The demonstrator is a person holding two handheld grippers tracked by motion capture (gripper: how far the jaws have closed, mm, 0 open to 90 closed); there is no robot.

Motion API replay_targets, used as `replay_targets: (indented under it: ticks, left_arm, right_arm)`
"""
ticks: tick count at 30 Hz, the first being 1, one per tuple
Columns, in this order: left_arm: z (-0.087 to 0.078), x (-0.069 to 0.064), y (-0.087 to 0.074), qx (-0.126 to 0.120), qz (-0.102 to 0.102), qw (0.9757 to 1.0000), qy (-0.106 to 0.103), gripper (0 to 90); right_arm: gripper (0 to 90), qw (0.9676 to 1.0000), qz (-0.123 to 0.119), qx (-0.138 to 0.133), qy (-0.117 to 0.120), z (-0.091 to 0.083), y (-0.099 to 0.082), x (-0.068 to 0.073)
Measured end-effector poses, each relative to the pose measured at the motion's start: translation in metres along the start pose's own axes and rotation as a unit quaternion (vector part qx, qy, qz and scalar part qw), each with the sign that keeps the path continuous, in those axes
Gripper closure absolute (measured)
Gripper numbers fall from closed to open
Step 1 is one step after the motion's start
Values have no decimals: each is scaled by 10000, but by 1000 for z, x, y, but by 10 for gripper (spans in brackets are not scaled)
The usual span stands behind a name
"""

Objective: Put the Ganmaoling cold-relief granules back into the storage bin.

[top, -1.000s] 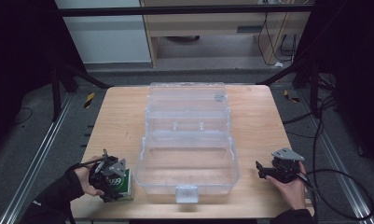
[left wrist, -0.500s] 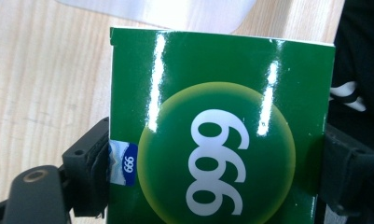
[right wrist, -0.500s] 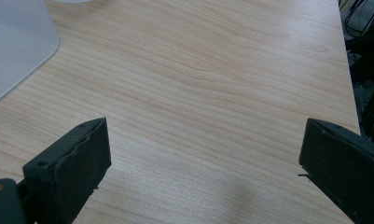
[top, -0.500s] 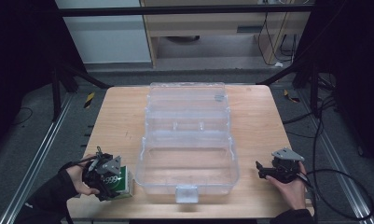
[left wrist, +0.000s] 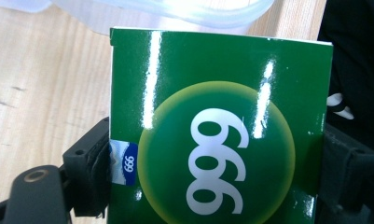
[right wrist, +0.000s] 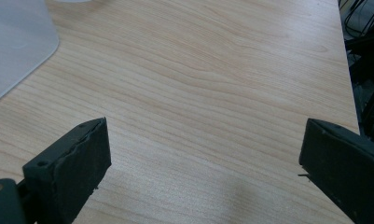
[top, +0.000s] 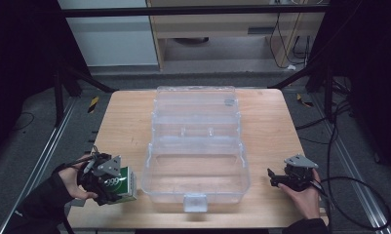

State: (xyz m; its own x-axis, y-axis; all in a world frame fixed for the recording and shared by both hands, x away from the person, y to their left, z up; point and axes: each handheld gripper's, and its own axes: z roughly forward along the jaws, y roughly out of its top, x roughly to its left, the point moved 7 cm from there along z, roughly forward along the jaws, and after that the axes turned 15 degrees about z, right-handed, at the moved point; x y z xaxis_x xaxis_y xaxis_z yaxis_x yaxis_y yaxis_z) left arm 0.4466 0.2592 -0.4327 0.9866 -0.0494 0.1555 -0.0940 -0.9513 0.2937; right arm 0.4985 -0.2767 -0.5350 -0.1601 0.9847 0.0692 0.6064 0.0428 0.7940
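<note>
A green box (left wrist: 217, 135) printed with "999" sits between the jaws of my left gripper (left wrist: 212, 168), which is shut on its two sides. In the high view the same green box (top: 124, 183) and left gripper (top: 116, 183) are at the table's front left, just left of the clear plastic case (top: 198, 170). That case stands open in the middle of the table with its lid laid back. My right gripper (top: 272, 177) rests at the front right, to the right of the case. Its jaws stand wide apart over bare wood in the right gripper view (right wrist: 203, 154).
The wooden table (top: 276, 122) has free room to the right and left of the case. A corner of the clear case (right wrist: 17, 42) shows at the upper left of the right gripper view. Cables (top: 359, 195) trail off the table's right side.
My left gripper with the green box has shifted slightly left and back right near the case's front left corner. The right gripper has stayed still.
</note>
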Motion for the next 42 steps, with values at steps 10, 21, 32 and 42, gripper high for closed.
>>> replay_targets:
  ticks: [10, 21, 32, 42]
  left_arm:
    - [-23, 5, 12, -106, 82, 9998, 135, 143]
    - [-31, 13, 29, -136, 169, 9997, 137, 144]
    - [-34, 20, 46, -120, 299, 9994, 142, 145]
    - [-33, 27, 67, -164, 473, 9987, 134, 146]
  right_arm:
    - [24, 10000, -12, 2, 2, 0, 0, 0]
    - [24, 10000, -13, 5, -1, 1, 0, 0]
    - [24, 10000, 6, 15, 7, 1, -1, 0]
    - [24, 10000, 29, 5, 23, 1, -1, 0]
